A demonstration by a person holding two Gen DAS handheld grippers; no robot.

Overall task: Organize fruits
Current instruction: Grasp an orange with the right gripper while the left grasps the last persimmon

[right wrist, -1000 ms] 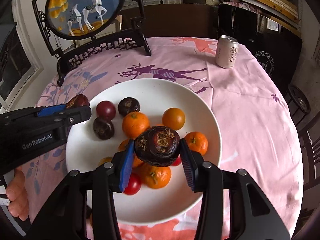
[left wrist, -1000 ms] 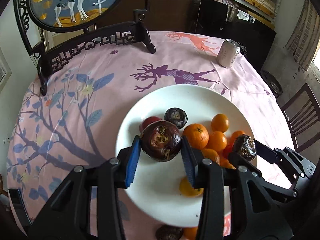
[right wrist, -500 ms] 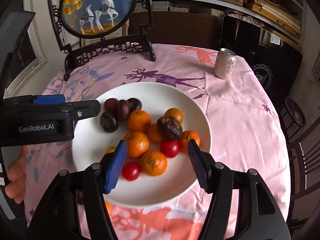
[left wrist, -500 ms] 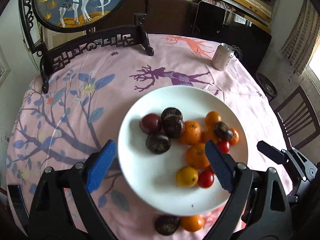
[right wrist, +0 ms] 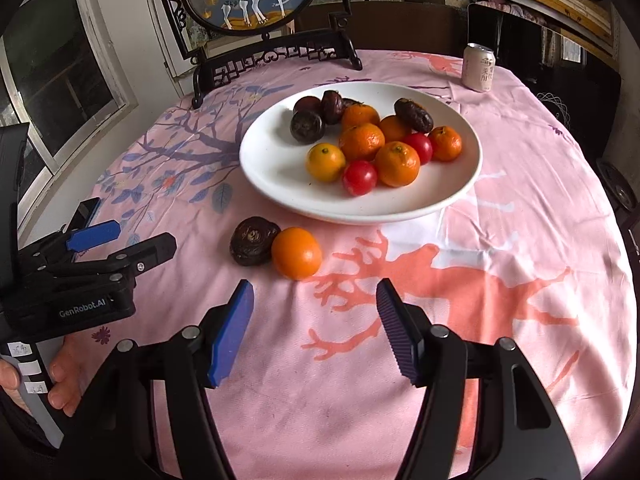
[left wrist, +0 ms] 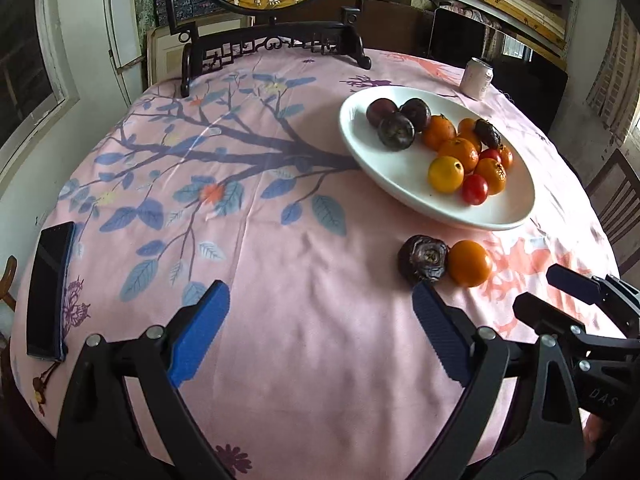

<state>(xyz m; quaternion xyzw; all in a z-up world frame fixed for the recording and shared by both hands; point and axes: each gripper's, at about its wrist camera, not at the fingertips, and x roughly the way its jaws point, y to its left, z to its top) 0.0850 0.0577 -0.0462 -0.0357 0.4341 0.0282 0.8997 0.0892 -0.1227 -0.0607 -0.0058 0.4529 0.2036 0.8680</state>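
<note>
A white plate (left wrist: pixel 496 216) (right wrist: pixel 272 168) holds several oranges, dark purple fruits and two red tomatoes. On the cloth in front of the plate lie a wrinkled dark purple fruit (left wrist: pixel 423 258) (right wrist: pixel 253 241) and an orange (left wrist: pixel 469 263) (right wrist: pixel 296 253), touching each other. My left gripper (left wrist: pixel 320 330) is open and empty, low over the cloth, left of the two loose fruits. It also shows in the right wrist view (right wrist: pixel 132 236). My right gripper (right wrist: pixel 314 330) is open and empty, just short of the loose orange. It also shows in the left wrist view (left wrist: pixel 560 292).
A drink can (left wrist: pixel 477 78) (right wrist: pixel 479 67) stands behind the plate. A round deer screen on a black carved stand (left wrist: pixel 276 40) (right wrist: pixel 272 52) is at the table's back. A dark phone (left wrist: pixel 50 290) lies at the left edge. A chair (left wrist: pixel 618 196) stands at right.
Both grippers let go of their dark purple fruits onto the plate, opened, and drew back toward the table's near side. They are now low before the two loose fruits.
</note>
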